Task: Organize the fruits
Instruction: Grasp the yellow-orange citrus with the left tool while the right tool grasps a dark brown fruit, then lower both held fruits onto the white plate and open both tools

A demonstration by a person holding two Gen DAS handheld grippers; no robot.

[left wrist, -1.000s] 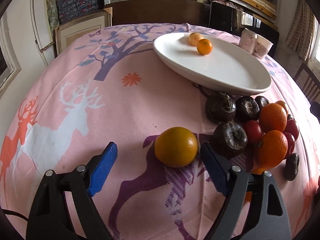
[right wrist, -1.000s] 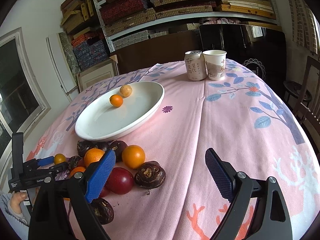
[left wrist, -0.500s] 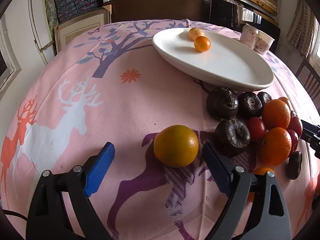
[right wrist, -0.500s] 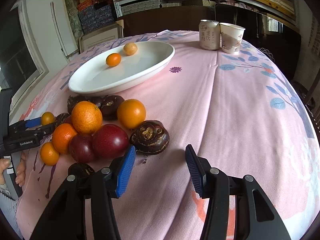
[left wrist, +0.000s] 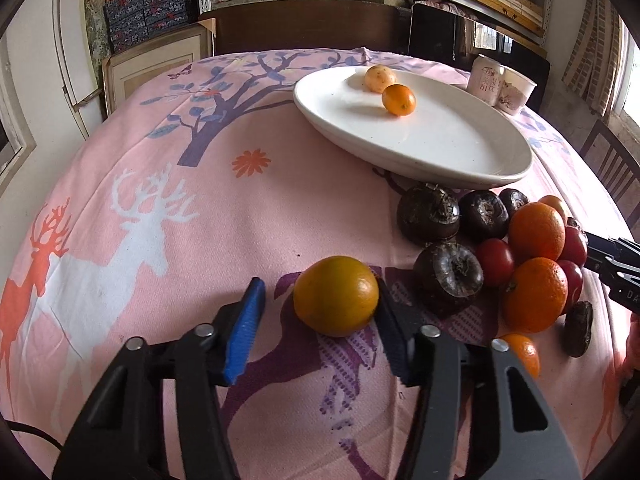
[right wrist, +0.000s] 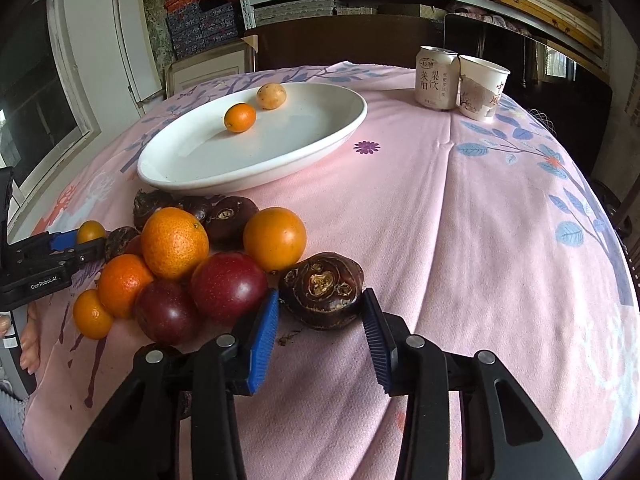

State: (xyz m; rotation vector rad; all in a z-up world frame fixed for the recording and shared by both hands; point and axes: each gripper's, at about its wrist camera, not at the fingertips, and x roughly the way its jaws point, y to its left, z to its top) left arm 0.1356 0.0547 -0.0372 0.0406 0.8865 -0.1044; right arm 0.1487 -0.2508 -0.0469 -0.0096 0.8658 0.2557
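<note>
Pink printed tablecloth [right wrist: 460,216] covers the whole table. On it I see the white oval plate [right wrist: 320,136], holding a small orange fruit [right wrist: 239,117] and a pale yellow one [right wrist: 271,96]. Just in front of the plate lies the fruit pile [right wrist: 192,256]: oranges, red plums, dark brown bulbs, all touching. Can [right wrist: 436,78] and paper cup [right wrist: 482,88] stand side by side at the far edge. My left gripper [left wrist: 320,332] is partly spread around a lone yellow-orange fruit [left wrist: 336,295]; the right pad touches it, the left pad is apart. My right gripper [right wrist: 318,334] is open around a dark bulb [right wrist: 324,289], pads not clearly pressing
</note>
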